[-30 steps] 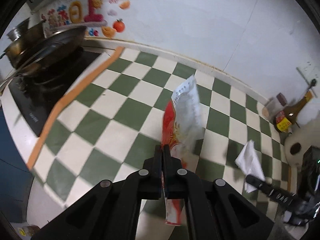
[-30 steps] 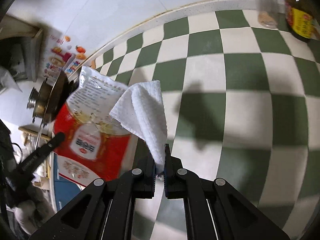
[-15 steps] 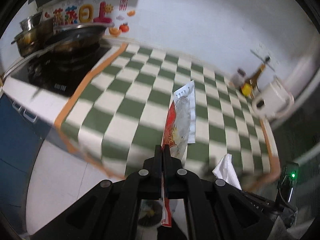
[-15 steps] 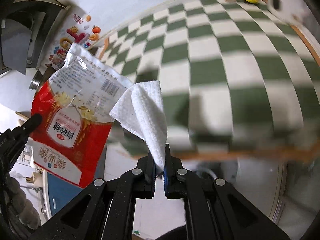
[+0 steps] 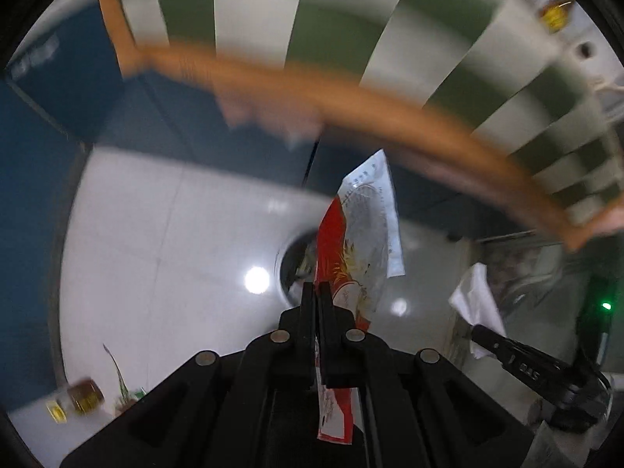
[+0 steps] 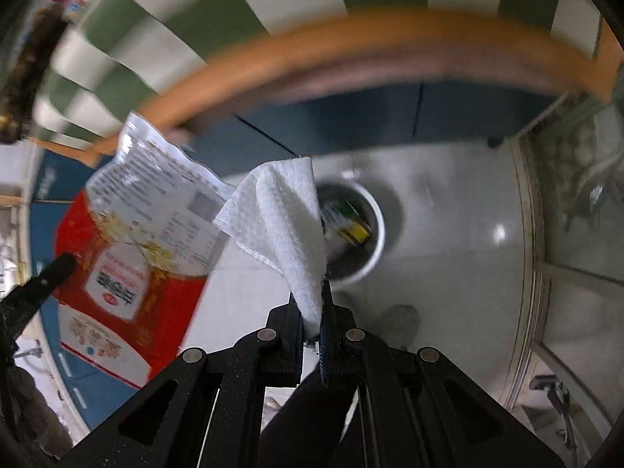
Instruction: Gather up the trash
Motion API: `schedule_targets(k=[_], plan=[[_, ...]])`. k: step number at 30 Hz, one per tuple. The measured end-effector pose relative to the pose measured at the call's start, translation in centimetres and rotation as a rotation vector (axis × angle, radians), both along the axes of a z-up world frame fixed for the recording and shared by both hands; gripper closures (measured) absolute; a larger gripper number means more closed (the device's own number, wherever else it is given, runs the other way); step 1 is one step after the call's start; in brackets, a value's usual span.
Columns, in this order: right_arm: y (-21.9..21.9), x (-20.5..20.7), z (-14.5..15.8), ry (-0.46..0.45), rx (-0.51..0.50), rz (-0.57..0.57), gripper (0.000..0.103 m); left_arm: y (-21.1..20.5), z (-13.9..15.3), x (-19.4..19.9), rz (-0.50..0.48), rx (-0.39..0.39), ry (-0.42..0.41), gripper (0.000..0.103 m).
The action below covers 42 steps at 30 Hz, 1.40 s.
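My left gripper (image 5: 316, 292) is shut on a red and clear snack bag (image 5: 357, 249), held edge-on above the floor; the bag also shows broadside in the right wrist view (image 6: 132, 241). My right gripper (image 6: 312, 296) is shut on a white paper towel (image 6: 284, 218), which also shows in the left wrist view (image 5: 477, 300). A round white trash bin (image 6: 374, 230) with litter inside stands on the floor just beyond the towel; its rim (image 5: 282, 261) shows partly behind the bag in the left wrist view.
The green-and-white checkered counter (image 6: 163, 39) with an orange edge (image 5: 351, 93) sits above blue cabinet doors (image 6: 382, 117). The floor is glossy white tile (image 5: 163, 253). A jar and a small plant (image 5: 101, 394) stand at the lower left. A glass-fronted unit (image 6: 577, 202) is at the right.
Both grippers have swung down from over the counter to below its edge, still holding the bag and the towel. The floor and the trash bin have come into view.
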State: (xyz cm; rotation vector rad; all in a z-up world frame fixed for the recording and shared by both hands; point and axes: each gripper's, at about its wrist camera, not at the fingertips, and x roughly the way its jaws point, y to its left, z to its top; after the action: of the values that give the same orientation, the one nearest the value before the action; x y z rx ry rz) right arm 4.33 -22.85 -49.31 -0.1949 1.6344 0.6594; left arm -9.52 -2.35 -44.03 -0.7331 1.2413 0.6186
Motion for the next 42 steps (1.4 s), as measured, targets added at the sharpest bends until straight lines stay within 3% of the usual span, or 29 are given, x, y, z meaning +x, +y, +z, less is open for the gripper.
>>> schedule_targets(k=[4, 10, 12, 16, 18, 20, 21, 22, 26, 28, 29, 34, 38, 42], plan=[[0.3, 0.9, -10.7, 0.051, -0.032, -0.013, 0.097, 0.3, -13.3, 2.2, 0.044, -0.1, 0.079, 0.103], [1.1, 1.7, -24.4, 0.14, -0.07, -0.037, 0.097, 0.9, -27.0, 6.6, 0.011, -0.158, 0.14, 0.101], [1.9, 1.9, -27.7, 0.165, -0.094, -0.024, 0.097, 0.9, -29.9, 7.3, -0.002, -0.188, 0.165, 0.101], [3.2, 2.6, -31.3, 0.205, -0.12, -0.013, 0.095, 0.8, -32.1, 7.7, -0.014, -0.209, 0.192, 0.098], [3.9, 3.0, -32.5, 0.232, -0.12, -0.01, 0.089, 0.9, -32.0, 7.5, -0.025, -0.2, 0.185, 0.094], [4.9, 3.3, -32.9, 0.228, -0.127, 0.005, 0.067, 1.3, -31.0, 7.2, -0.029, -0.155, 0.174, 0.056], [5.3, 3.6, -32.7, 0.215, -0.126, 0.005, 0.048, 1.6, -30.5, 7.0, -0.028, -0.129, 0.172, 0.011], [5.4, 3.6, -32.4, 0.205, -0.126, 0.008, 0.034, 1.8, -30.1, 6.8, -0.025, -0.101, 0.173, 0.0], [5.6, 3.3, -30.7, 0.193, -0.108, 0.018, 0.017, 2.3, -27.7, 6.1, -0.023, -0.025, 0.17, 0.0], [5.4, 3.1, -29.7, 0.155, -0.121, 0.031, 0.002, 2.3, -26.5, 5.7, -0.034, 0.013, 0.163, 0.0], [4.9, 2.8, -28.8, 0.122, -0.127, 0.044, 0.0, 2.2, -25.8, 5.4, -0.037, 0.033, 0.161, 0.0], [3.2, 2.3, -24.0, -0.025, -0.154, 0.08, 0.0, 0.1, -21.6, 4.3, -0.053, 0.113, 0.144, 0.0], [1.3, 1.5, -18.1, -0.097, -0.149, 0.084, 0.0, -1.9, -17.3, 2.7, -0.044, 0.118, 0.119, 0.0], [-0.4, 0.6, -11.2, -0.139, -0.123, 0.081, 0.0, -4.1, -10.7, 0.7, -0.036, 0.122, 0.1, 0.0]])
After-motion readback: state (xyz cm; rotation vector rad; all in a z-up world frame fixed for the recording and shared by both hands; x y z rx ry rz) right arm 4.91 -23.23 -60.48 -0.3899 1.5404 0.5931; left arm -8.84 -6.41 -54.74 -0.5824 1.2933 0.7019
